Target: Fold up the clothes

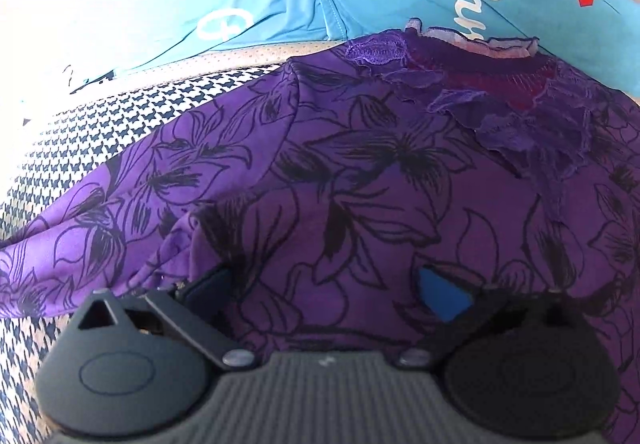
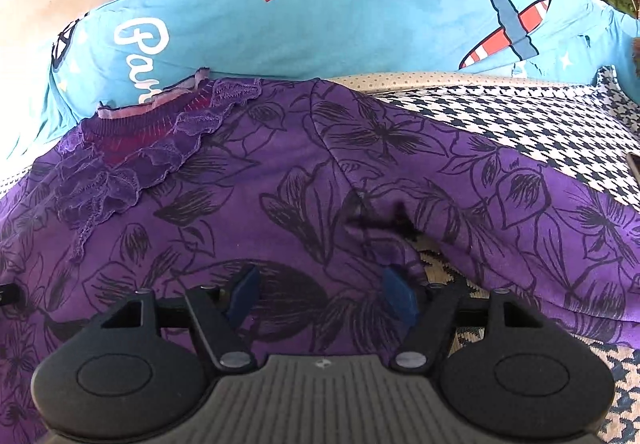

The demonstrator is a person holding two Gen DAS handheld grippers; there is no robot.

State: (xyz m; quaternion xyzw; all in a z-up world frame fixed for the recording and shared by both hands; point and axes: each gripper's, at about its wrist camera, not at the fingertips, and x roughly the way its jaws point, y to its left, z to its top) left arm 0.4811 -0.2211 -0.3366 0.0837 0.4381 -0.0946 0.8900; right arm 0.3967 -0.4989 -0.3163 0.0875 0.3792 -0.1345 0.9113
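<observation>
Where the purple top (image 2: 280, 196) lies, blue pillow (image 2: 340, 32) (printed) behind, touching.

White script "Par" (rest hidden) on blue pillow (image 2: 320, 24), nothing else legible

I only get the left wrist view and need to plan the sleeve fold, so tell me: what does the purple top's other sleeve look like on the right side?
Observer: In the right wrist view, the purple top has its sleeve spread sideways over the houndstooth cover.
Operator: Where is the right gripper?
Observer: The right gripper sits low over the top's body near the armpit, jaws apart, fabric between the blue pads but not pinched.
Operator: Anything on the pillow I can't see?
Observer: The blue pillow carries a red-and-white striped plane print toward its right end.
</observation>
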